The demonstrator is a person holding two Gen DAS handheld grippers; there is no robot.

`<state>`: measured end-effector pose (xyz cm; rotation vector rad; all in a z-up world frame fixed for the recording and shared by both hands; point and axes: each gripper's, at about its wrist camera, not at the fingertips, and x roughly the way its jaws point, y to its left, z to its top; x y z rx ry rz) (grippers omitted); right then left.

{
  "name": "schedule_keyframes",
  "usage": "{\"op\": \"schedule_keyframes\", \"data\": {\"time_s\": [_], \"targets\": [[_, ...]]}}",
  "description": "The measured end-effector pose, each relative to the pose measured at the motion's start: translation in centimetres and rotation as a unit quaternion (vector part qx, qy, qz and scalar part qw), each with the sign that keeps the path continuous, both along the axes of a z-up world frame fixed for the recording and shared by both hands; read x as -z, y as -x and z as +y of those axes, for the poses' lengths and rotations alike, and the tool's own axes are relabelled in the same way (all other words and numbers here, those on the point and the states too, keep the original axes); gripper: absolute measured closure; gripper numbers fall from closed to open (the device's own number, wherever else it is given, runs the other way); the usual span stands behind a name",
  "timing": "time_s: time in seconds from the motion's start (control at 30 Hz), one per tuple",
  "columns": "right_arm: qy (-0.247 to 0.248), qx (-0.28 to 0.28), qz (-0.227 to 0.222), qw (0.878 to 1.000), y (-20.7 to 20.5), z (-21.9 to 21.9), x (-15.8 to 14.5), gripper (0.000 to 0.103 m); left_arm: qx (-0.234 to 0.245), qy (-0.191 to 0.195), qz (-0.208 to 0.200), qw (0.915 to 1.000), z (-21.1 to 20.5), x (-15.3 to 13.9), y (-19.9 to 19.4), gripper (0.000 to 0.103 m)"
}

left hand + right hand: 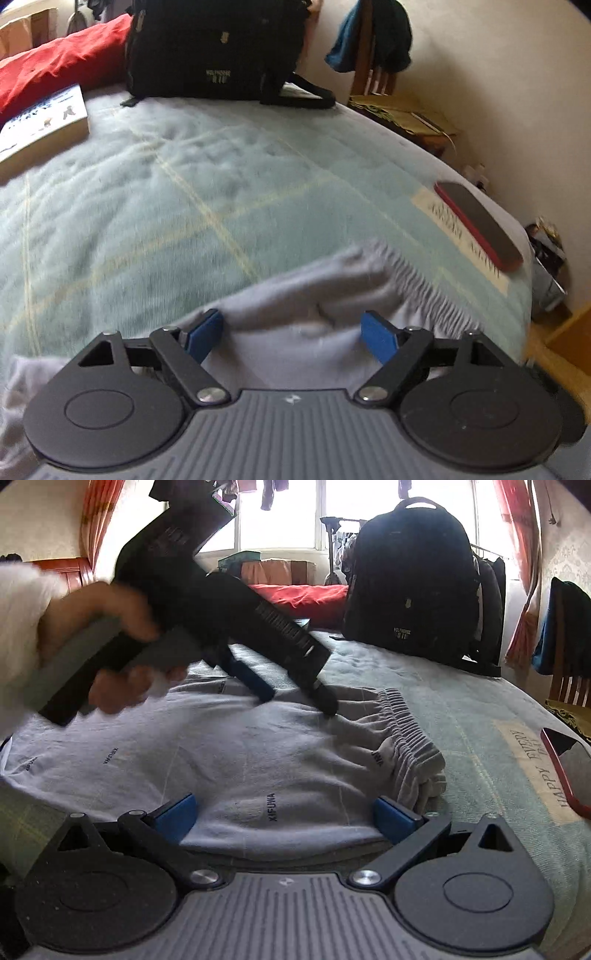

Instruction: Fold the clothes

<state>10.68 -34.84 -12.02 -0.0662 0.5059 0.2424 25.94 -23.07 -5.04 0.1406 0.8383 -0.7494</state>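
Grey garment (236, 760) flat on bed (461, 709)

Motion blurs the person's left hand (99, 642) at centre left, while the frame's right edge crops the red-cased phone (569, 771).

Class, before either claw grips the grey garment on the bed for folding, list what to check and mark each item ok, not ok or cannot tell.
1. Left claw open over the fabric: ok.
2. Right claw open: ok.
3. Grey garment lying flat: not ok, bunched at its ribbed hem.
4. Phone off the garment: ok.
5. Backpack away from the garment: ok.
6. Garment's far left edge visible: cannot tell.
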Motion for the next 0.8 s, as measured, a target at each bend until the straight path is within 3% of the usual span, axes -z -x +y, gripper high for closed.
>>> {"op": "schedule_keyframes", "data": {"time_s": [0.07,0.13,0.23,0.33,0.43,0.67,0.8], "targets": [[0.000,-0.001,-0.002,1.000,0.0,0.0,0.1,0.000,0.006,0.009,0.004,0.9999,-0.7,-0.2,-0.3,0.021],[0.000,-0.001,-0.003,1.000,0.1,0.0,0.1,0.000,0.042,0.022,0.011,0.9988,-1.5,-0.4,0.4,0.020],[-0.001,-0.001,-0.005,1.000,0.2,0.1,0.2,0.000,0.076,0.015,0.029,0.9966,-3.7,0.7,0.6,0.020],[-0.001,-0.001,-0.005,1.000,0.4,0.2,0.2,0.000,0.062,-0.009,0.028,0.9977,-5.2,2.8,-0.6,0.018],[-0.001,0.000,-0.002,1.000,0.5,0.2,0.1,0.000,0.031,0.014,0.040,0.9986,-4.7,2.3,-1.0,0.021],[0.001,0.004,0.006,1.000,0.7,0.5,-0.9,0.000,0.028,-0.048,-0.058,0.9968,2.0,-3.5,4.8,0.018],[-0.026,-0.001,-0.008,1.000,1.4,1.0,-2.4,0.000,0.001,-0.103,-0.083,0.9912,7.7,-3.8,8.9,0.014]]}}
